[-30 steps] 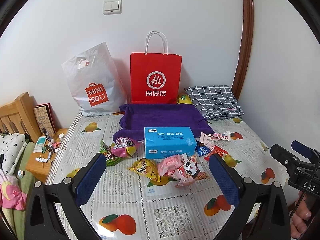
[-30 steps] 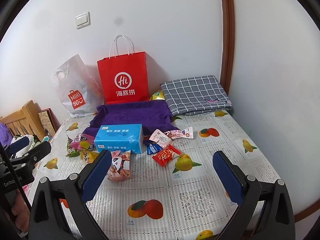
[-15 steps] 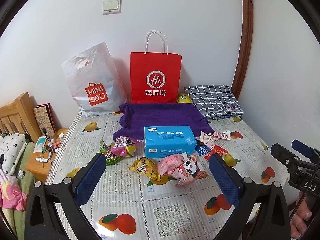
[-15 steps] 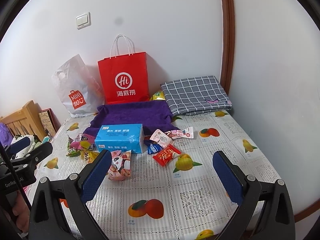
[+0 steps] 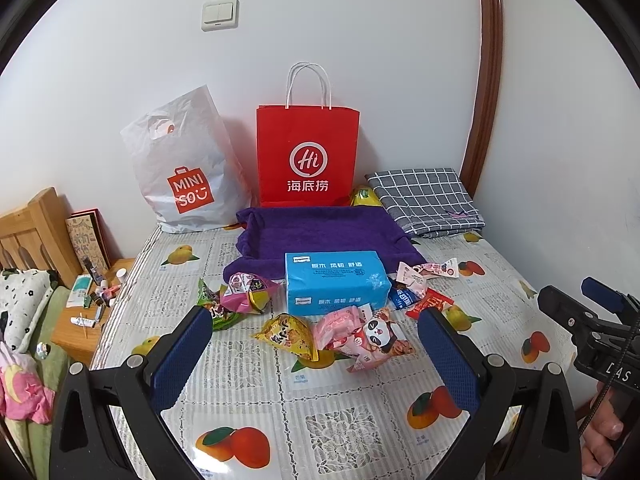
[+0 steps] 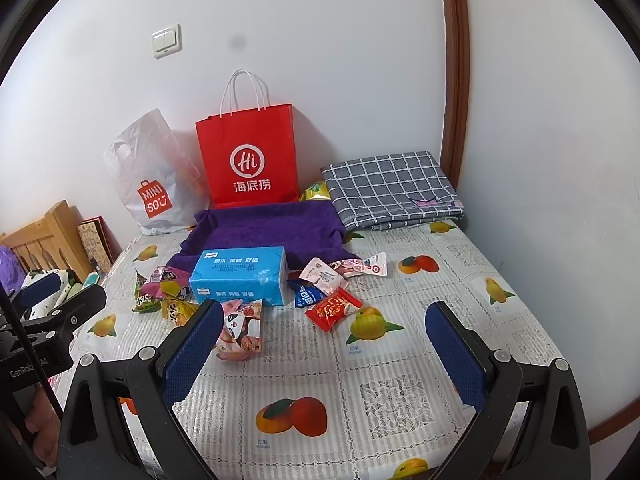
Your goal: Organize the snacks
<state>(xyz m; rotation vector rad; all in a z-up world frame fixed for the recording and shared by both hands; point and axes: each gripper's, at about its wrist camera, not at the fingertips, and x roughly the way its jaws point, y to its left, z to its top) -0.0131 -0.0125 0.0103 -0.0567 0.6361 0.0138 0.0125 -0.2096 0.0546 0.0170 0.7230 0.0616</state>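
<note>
Several snack packets lie on the fruit-print tablecloth [image 5: 344,432] around a blue tissue box [image 5: 334,282]: a yellow packet [image 5: 289,335], a pink panda packet [image 5: 372,340], a pink and green pile [image 5: 236,294], a red packet [image 6: 333,309] and a blue packet [image 6: 307,295]. A purple cloth tray [image 5: 324,230] sits behind the box. My left gripper [image 5: 316,354] is open and empty, just short of the yellow and panda packets. My right gripper [image 6: 324,350] is open and empty, near the table front, with the panda packet [image 6: 240,330] by its left finger.
A red paper bag [image 5: 307,156] and a white MINISO bag [image 5: 182,168] stand against the back wall. A folded checked cloth [image 5: 424,200] lies at the back right. A wooden headboard [image 5: 32,236] and a small cluttered stand [image 5: 92,304] are at the left.
The right gripper's view has shifted very slightly; nothing on the table has moved. Both grippers stay open.
</note>
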